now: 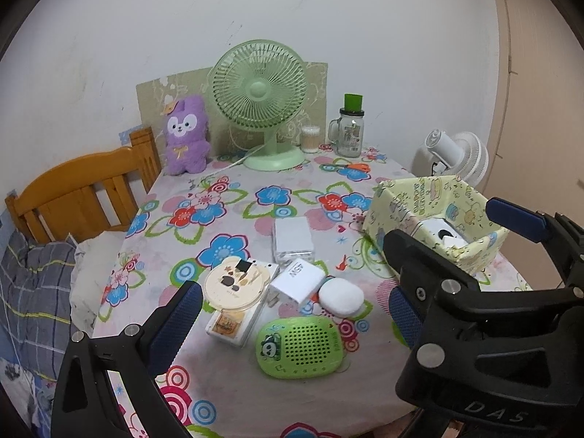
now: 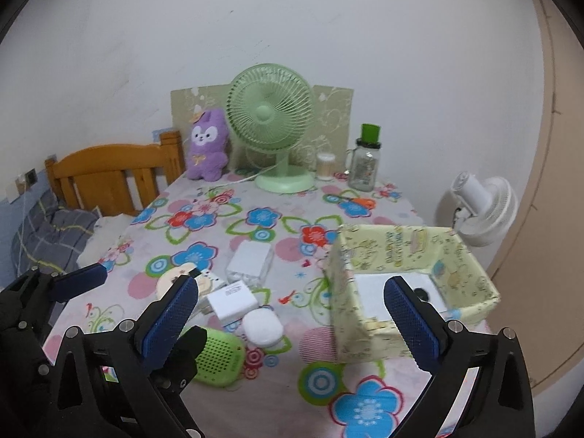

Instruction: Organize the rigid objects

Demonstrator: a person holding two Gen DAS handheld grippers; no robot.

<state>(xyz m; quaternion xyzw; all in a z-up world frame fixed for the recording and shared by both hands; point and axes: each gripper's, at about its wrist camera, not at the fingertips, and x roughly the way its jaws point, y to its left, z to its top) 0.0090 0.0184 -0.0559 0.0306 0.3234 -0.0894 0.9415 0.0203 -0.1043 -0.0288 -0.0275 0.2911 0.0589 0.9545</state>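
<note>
We hold our left gripper (image 1: pixel 292 310) wide apart over the green speaker (image 1: pixel 300 346), holding nothing. Our right gripper (image 2: pixel 292 314) is wide apart and empty too. A white box (image 2: pixel 387 292) lies inside the yellow paper bin (image 2: pixel 368 343).

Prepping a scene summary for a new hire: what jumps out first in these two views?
The green desk fan dominates the back of the table, with a purple plush rabbit beside it against the wall. The loud flowered tablecloth holds a cluster of small items near the front, the green panda speaker nearest. A yellow patterned box sits on the right with a white box already in it, and both tongs stand open and empty, the right tongs in front of that box.
</note>
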